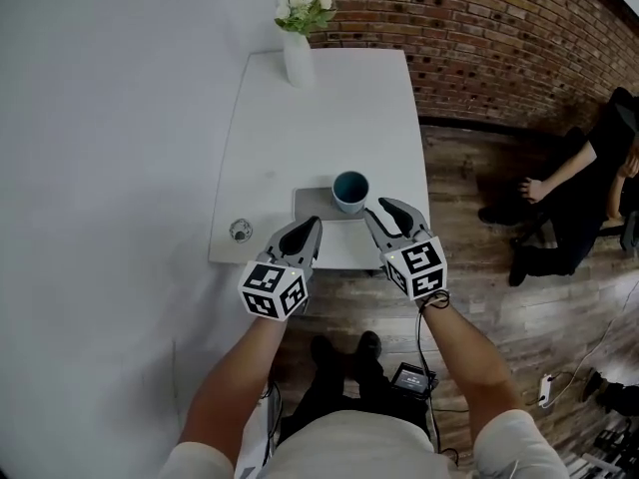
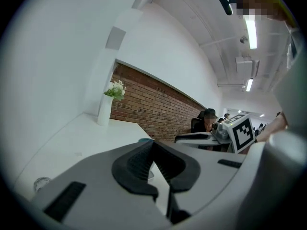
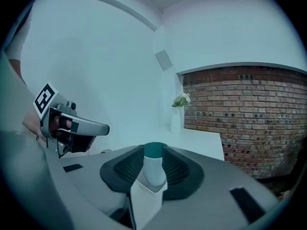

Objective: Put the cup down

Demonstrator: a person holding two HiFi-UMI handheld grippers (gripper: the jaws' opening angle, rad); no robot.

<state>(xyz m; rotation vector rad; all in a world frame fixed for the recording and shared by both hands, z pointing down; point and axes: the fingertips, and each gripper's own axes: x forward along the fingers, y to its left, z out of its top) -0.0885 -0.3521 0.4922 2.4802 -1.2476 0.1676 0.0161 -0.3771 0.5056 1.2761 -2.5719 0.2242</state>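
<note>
A teal cup point(image 1: 350, 191) stands upright on a grey tray point(image 1: 312, 206) near the front edge of the white table point(image 1: 319, 118). My right gripper point(image 1: 377, 207) hovers just right of and in front of the cup, open a little, holding nothing. In the right gripper view the cup point(image 3: 154, 163) shows through the gap between the jaws point(image 3: 154, 150), beyond the tips and apart from the pads. My left gripper point(image 1: 317, 223) hangs at the tray's front left, shut and empty; its tips point(image 2: 153, 143) meet. Only a sliver of the cup's rim point(image 2: 144, 140) shows there.
A white vase with flowers point(image 1: 298, 58) stands at the table's far edge by the white wall. A small round glass object point(image 1: 241, 231) sits at the table's front left corner. A person point(image 1: 579, 198) sits to the right on the wooden floor area, by the brick wall.
</note>
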